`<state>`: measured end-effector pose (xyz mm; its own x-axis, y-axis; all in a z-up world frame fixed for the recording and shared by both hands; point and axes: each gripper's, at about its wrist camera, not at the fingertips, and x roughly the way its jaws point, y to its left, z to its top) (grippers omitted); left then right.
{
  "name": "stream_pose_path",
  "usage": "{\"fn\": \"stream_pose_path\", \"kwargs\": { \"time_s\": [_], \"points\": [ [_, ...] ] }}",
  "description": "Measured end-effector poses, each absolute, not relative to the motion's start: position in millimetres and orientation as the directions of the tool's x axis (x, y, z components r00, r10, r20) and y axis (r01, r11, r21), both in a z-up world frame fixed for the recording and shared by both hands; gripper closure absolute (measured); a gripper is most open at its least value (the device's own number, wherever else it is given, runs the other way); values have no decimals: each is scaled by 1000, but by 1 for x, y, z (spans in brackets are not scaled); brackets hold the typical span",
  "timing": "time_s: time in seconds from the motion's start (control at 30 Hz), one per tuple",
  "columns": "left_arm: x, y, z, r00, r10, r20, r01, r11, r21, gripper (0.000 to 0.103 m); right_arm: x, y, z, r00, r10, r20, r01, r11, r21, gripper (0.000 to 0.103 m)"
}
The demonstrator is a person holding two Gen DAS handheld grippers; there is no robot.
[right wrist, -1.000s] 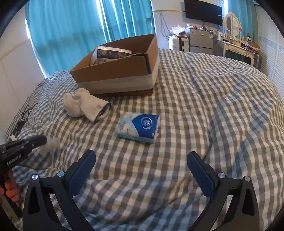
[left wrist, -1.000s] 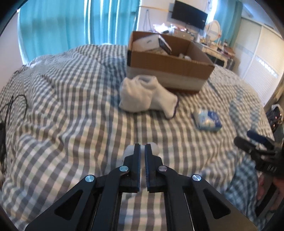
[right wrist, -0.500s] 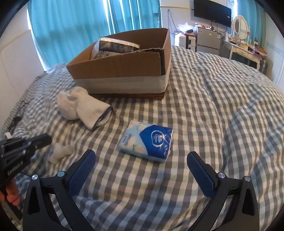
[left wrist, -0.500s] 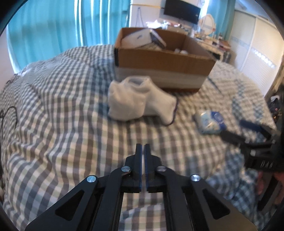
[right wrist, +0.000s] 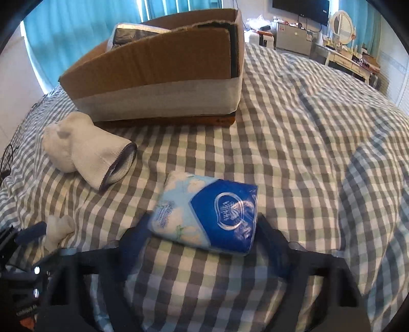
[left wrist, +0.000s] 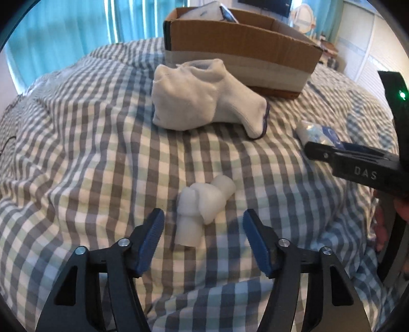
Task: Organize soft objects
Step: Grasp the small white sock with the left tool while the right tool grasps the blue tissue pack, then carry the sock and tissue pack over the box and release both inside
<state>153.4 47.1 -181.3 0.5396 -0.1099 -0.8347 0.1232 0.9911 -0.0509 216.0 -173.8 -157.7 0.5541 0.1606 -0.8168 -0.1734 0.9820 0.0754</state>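
Note:
A small white knotted cloth [left wrist: 202, 206] lies on the checked bed, just ahead of and between the fingers of my open left gripper [left wrist: 203, 224]. A larger rolled white sock [left wrist: 204, 97] lies beyond it, in front of the cardboard box [left wrist: 237, 48]. My right gripper [right wrist: 204, 229] is open, with its fingers on either side of a blue tissue pack [right wrist: 209, 212]. The pack rests on the bed. The sock [right wrist: 87, 150], the box [right wrist: 158, 76] and the knotted cloth [right wrist: 57, 229] also show in the right wrist view.
The box holds a few packs [right wrist: 133, 33]. A black cable [right wrist: 5, 158] lies at the bed's left edge. A dresser with a mirror [right wrist: 342, 23] and a TV [right wrist: 299, 9] stand by the far wall. The right gripper's body [left wrist: 358, 163] reaches in from the right of the left wrist view.
My left gripper has opened and let go of the small knotted cloth, which now lies on the bed. My right gripper has moved forward until its fingers flank the tissue pack.

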Motion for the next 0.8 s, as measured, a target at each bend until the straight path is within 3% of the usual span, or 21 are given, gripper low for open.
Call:
{"fn": "stream_pose_path", "kwargs": {
  "time_s": [0.03, 0.13, 0.5, 0.8],
  "points": [
    [153, 48, -181, 545, -109, -832, 122, 991, -50, 70, 213, -175, -156, 560, 164, -812, -174, 982, 79, 28],
    [154, 47, -182, 549, -102, -829, 133, 991, -34, 74, 204, -178, -151, 579, 175, -797, -176, 980, 87, 28],
    [138, 48, -159, 621, -102, -777, 128, 991, -28, 79, 170, -181, -125, 614, 236, -754, -214, 968, 129, 28],
    [126, 44, -125, 661, -130, -739, 141, 989, -47, 82, 138, -177, -71, 676, 283, -680, -310, 947, 85, 28]
  ]
}}
